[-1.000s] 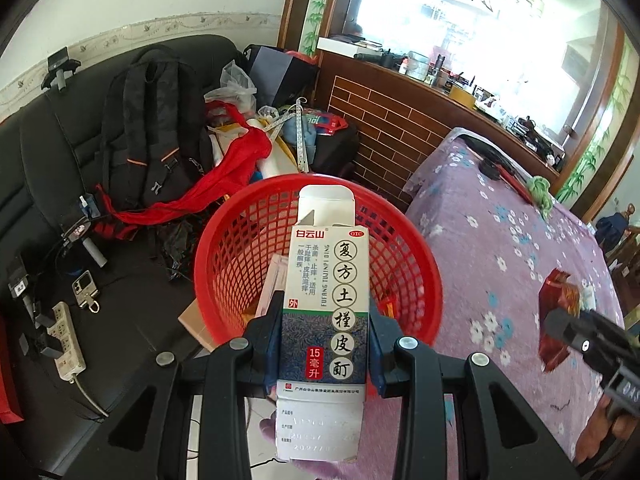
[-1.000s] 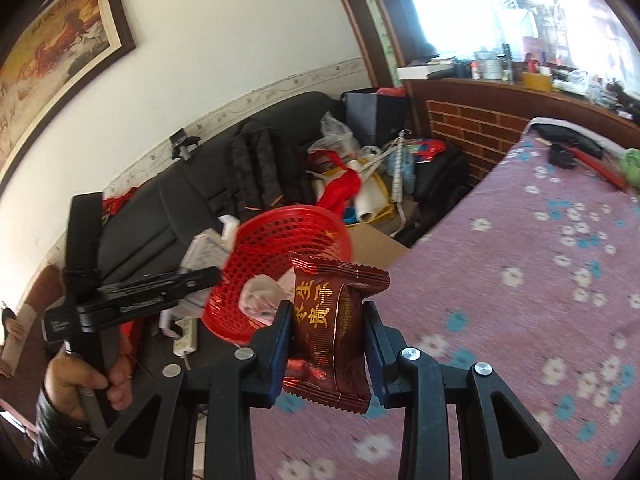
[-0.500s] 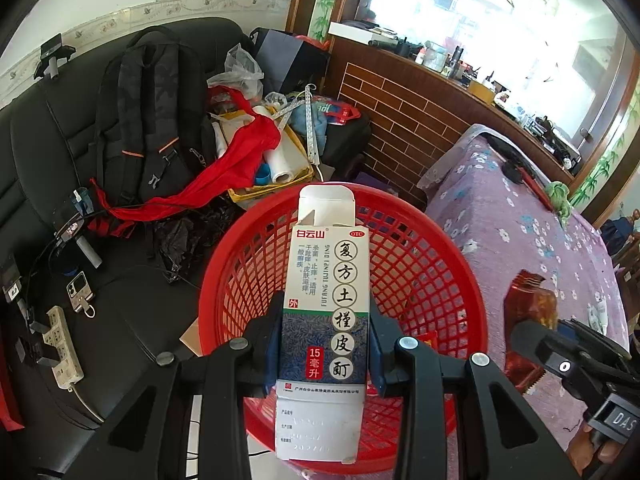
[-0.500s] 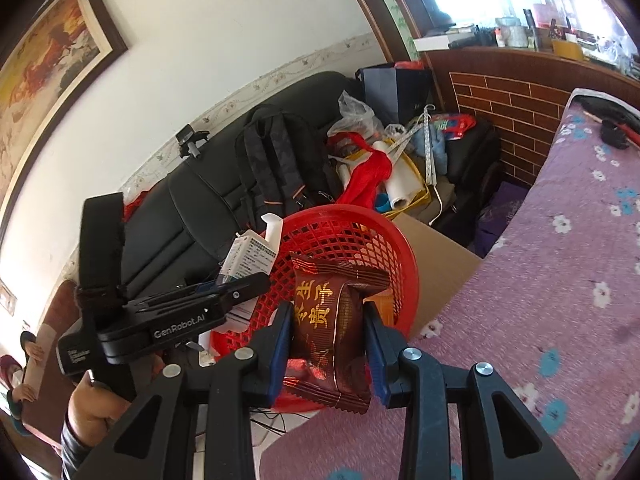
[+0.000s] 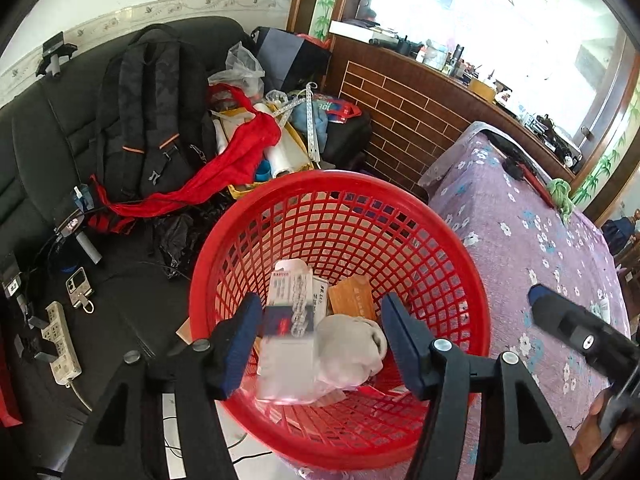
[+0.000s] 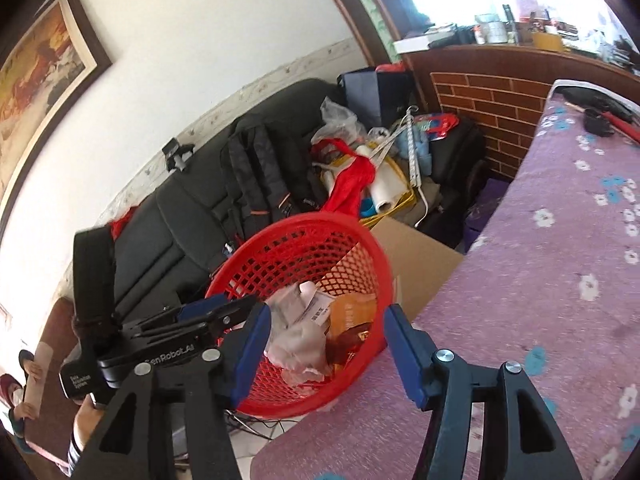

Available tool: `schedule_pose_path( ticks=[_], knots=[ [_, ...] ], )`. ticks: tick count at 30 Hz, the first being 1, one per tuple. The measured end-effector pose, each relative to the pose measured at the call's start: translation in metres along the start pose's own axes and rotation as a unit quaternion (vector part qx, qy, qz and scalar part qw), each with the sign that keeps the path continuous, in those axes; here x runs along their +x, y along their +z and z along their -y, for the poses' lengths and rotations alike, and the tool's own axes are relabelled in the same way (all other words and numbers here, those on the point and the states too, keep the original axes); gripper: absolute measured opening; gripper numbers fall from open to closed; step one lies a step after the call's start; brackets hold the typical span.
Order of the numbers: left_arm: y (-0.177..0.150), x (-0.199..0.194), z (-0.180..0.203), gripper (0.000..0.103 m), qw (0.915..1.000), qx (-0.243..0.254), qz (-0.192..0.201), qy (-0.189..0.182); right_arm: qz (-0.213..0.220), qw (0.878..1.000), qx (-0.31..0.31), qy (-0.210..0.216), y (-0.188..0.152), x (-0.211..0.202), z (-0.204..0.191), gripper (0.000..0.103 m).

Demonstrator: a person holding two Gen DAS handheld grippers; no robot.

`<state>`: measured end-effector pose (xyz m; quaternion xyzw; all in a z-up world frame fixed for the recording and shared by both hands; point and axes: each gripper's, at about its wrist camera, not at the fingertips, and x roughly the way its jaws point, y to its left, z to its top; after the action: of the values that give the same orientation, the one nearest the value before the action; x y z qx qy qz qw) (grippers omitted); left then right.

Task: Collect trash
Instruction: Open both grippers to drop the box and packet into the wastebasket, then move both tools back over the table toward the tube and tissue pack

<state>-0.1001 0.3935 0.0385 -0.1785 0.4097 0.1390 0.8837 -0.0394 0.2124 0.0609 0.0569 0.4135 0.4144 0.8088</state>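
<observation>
Both tools have just been opening: the left tool (image 5: 320, 340) is letting its medicine box (image 5: 289, 336) drop blurred into the red basket (image 5: 400, 216), and the right tool (image 6: 326, 344) is gaping empty, its snack wrapper (image 6: 352, 340) now lying inside the basket beside crumpled paper (image 6: 300, 340).

At the right of the frame a table under a purple cloth with white and blue flowers (image 5: 532, 240) carried a red-and-black tool (image 5: 520, 168) and a green cloth (image 5: 560, 194) at its far end. At left, a black sofa (image 5: 32, 152) bore a backpack (image 5: 148, 112), a power strip (image 5: 60, 340) and a phone (image 5: 76, 286).
</observation>
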Motion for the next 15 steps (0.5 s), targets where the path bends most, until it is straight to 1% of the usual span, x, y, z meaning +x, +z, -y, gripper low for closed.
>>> schedule_pose_path(
  ticks=[6,8,11,15],
  knots=[
    [-0.019,-0.020,0.018,0.070,0.9997,0.010,0.020,0.013,0.022,1.000,0.009,-0.012,-0.004,-0.035,0.012,0.064],
    [-0.026,-0.026,0.027,0.071,0.9994,0.017,0.024,0.019,0.029,0.999,0.011,-0.016,-0.007,-0.048,0.015,0.068],
    [-0.035,-0.033,0.042,0.074,0.9989,0.028,0.027,0.028,0.038,0.999,0.016,-0.020,-0.012,-0.064,0.021,0.070],
    [-0.047,-0.043,0.064,0.076,0.9978,0.045,0.031,0.037,0.053,0.998,0.028,-0.030,-0.020,-0.090,0.032,0.073]
  ],
)
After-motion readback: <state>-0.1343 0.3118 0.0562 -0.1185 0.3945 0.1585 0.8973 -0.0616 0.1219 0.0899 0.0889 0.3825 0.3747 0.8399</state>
